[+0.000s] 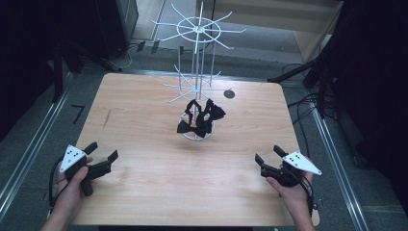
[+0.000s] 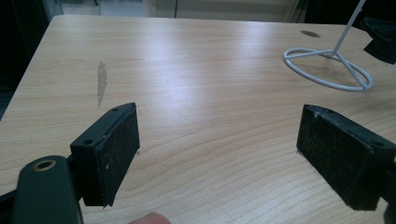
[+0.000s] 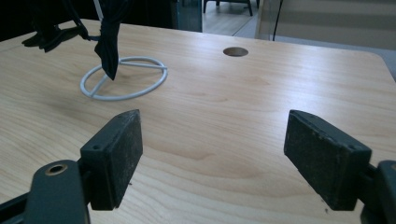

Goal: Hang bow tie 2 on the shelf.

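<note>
I am holding my left gripper [image 1: 102,155] at the lower left of the frame and my right gripper [image 1: 267,156] at the lower right, both with fingers spread wide and gripping nothing. The black bow ties [image 1: 200,118] are hanging low on the white wire stand [image 1: 196,30] at the centre of the tabletop [image 1: 144,110]. I judge I should be approaching level, pinching one tie without snagging its neighbours.

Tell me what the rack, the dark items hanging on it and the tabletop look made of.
The rack looks like thin white-coated metal wire: slim rods and a ring base. The bow ties look like matte black fabric, soft and drooping, though that is not certain. The table shows pale wood grain with a smooth sheen, possibly laminate.
</note>
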### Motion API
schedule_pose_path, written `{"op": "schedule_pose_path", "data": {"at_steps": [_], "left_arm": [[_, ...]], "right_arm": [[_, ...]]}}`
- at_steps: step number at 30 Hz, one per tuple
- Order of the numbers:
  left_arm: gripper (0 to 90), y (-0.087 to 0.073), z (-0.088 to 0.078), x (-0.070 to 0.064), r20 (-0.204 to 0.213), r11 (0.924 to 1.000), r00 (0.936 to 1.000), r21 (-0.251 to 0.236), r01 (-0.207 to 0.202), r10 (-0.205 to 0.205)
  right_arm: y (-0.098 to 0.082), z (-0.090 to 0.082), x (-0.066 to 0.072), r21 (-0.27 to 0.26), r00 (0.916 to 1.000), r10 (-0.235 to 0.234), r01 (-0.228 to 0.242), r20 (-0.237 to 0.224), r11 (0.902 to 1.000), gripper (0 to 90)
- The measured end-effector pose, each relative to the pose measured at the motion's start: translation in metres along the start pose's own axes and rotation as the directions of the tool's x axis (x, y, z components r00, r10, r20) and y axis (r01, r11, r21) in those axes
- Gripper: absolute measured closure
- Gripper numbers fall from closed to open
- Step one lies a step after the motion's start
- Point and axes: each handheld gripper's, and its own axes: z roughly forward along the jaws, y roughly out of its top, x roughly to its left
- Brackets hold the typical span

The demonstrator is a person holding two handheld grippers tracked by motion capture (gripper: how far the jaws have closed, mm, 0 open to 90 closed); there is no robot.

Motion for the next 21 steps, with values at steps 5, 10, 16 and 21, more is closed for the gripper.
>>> {"op": "schedule_pose_path", "data": {"at_steps": [5, 10, 16, 21], "left_arm": [[13.9, 0.0, 0.0, 0.0, 0.001, 1.0, 1.0, 0.005, -0.002, 0.002], [13.9, 0.0, 0.0, 0.0, 0.001, 1.0, 1.0, 0.006, 0.0, 0.0], [13.9, 0.0, 0.001, 0.0, 0.002, 1.0, 1.0, 0.007, 0.001, -0.001], [13.9, 0.0, 0.001, 0.0, 0.002, 1.0, 1.0, 0.001, 0.009, -0.009]], "right_arm": [[-0.007, -0.007, -0.006, 0.019, 0.9998, -0.005, 0.006, -0.017, 0.9998, 19.5], [-0.012, -0.012, -0.011, 0.03, 1.0, -0.002, 0.002, -0.001, 0.9995, 19.4], [-0.018, -0.021, -0.019, 0.033, 0.9997, 0.008, -0.009, 0.025, 0.9994, 19.5], [-0.024, -0.03, -0.027, 0.031, 0.999, 0.017, -0.018, 0.042, 0.9993, 19.6]]}}
